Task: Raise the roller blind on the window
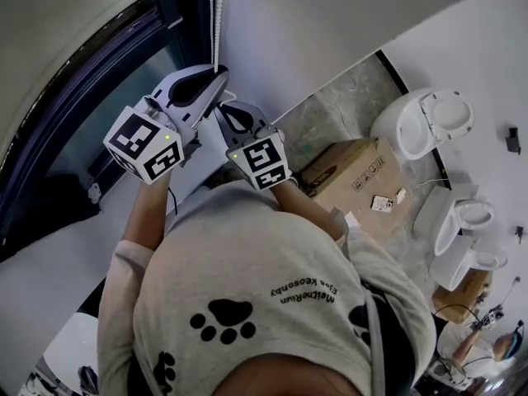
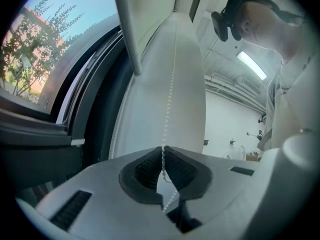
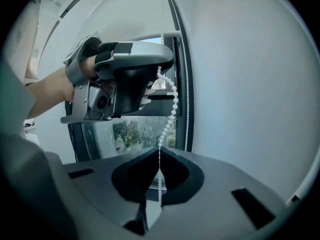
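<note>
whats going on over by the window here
A person stands at the window with a gripper in each hand, working the blind's bead chain. The left gripper has its jaws shut on the chain higher up, and the right gripper is shut on the same chain just below it. How far the blind is raised isn't visible.

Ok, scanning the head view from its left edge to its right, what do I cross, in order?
Dark window frame → left gripper → right gripper, both clamped on the bead chain → cardboard box → white toilet.
</note>
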The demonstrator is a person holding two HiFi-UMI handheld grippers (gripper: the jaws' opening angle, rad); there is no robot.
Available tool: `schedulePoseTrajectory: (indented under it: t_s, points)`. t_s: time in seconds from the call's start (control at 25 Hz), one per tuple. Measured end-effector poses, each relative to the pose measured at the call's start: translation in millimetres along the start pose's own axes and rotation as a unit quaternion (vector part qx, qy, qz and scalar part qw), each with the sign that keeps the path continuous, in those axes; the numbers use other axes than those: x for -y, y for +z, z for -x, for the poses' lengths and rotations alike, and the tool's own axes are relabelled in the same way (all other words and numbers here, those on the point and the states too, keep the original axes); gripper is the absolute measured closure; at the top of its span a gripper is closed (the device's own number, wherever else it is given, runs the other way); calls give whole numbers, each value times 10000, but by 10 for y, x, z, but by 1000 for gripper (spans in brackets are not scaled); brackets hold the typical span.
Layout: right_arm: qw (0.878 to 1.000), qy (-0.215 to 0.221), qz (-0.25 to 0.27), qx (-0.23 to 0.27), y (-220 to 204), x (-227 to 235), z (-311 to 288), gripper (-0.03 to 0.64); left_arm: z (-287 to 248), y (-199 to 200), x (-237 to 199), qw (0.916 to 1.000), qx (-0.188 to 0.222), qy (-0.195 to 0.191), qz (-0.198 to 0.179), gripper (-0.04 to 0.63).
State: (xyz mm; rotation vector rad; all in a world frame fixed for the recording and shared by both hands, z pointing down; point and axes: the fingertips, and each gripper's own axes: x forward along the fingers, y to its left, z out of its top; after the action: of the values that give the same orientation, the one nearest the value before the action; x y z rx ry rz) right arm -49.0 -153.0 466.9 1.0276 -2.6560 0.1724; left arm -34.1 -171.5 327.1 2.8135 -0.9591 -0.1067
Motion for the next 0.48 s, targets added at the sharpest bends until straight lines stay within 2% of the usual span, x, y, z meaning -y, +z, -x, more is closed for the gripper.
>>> schedulePoseTrajectory:
  t_s: [0.16, 0.48]
  points:
    - [9998, 32, 57, -212, -159, -14, -19, 606, 11, -200, 26, 9999, -72, 18, 138, 575]
    - [9995, -4, 134, -293, -205, -8, -25, 604, 27, -226, 47, 9999, -55, 3, 116, 575]
